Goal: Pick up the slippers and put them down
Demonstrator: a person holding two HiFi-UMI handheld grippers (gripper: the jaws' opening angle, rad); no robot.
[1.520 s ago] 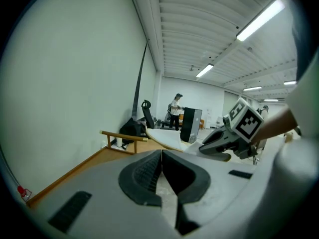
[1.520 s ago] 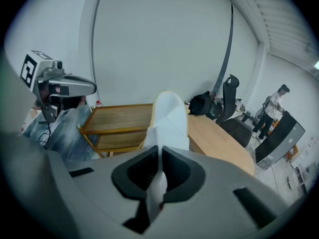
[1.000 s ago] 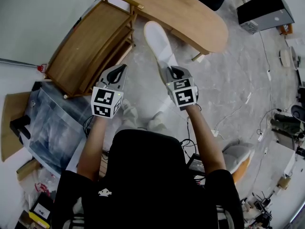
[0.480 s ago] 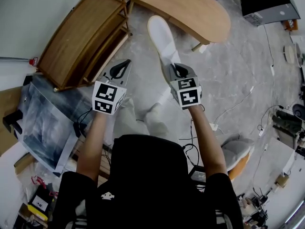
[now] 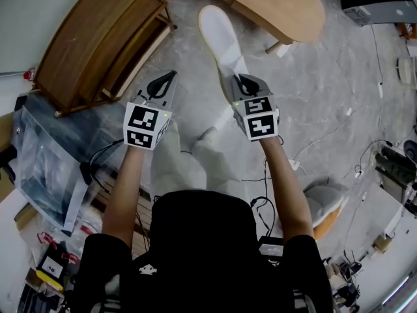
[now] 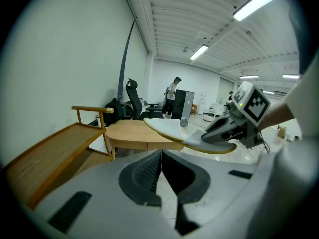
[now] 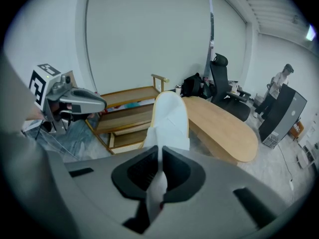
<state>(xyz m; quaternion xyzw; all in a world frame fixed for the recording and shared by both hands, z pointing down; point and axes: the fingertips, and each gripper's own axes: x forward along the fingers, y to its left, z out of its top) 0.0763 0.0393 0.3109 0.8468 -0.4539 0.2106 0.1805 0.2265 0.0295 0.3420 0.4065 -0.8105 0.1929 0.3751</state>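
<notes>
- so, right gripper (image 7: 159,156) jaws?
- nearly together, pinched on the upper of the white slipper (image 7: 169,114). the fabric runs down through the gap between the pads.
- left gripper (image 6: 162,169)?
- jaws together, nothing between them.
- where's the slipper?
- off the floor, held out ahead of the right gripper, toe pointing away from the wearer (image 5: 202,240). left gripper view shows it sole down, about level. in the head view it's over the grey stone floor (image 5: 313,90), between the wooden rack (image 5: 98,38) and the wooden table (image 5: 273,5), toe near the table edge.
- grippers relative to each other?
- side by side, apart. left one is over bare floor beside the rack.
- anything else around?
- loose cables (image 5: 322,139) on the floor to the right. a bystander (image 7: 280,88) stands by a dark cabinet (image 7: 281,116) past the table, with a black office chair (image 7: 222,76) at its far end.
</notes>
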